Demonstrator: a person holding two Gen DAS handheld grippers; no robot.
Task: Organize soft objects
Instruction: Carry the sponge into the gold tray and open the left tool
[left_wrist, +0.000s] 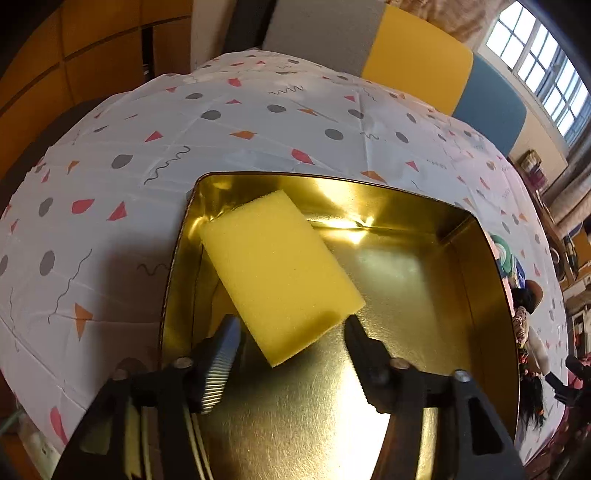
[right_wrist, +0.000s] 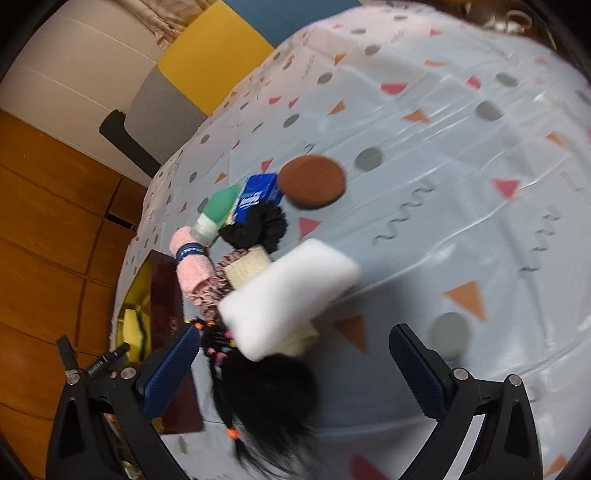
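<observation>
In the left wrist view a yellow sponge (left_wrist: 279, 271) lies tilted against the left wall of a gold metal tin (left_wrist: 476, 280). My left gripper (left_wrist: 291, 328) hangs over the tin with its fingers spread on either side of the sponge's near corner, open. In the right wrist view my right gripper (right_wrist: 295, 339) is open above a pile of soft things: a white sponge (right_wrist: 288, 291), a black wig with coloured beads (right_wrist: 262, 391), a pink rolled towel (right_wrist: 192, 269), a black scrunchie (right_wrist: 258, 229) and a brown round pad (right_wrist: 312, 181).
A green-and-white bottle (right_wrist: 216, 214) and a blue tissue pack (right_wrist: 256, 195) lie in the pile. The tin's dark red outer wall (right_wrist: 166, 295) stands left of the pile. A patterned cloth covers the table (left_wrist: 110, 192). Coloured wall panels (left_wrist: 417, 55) stand behind it.
</observation>
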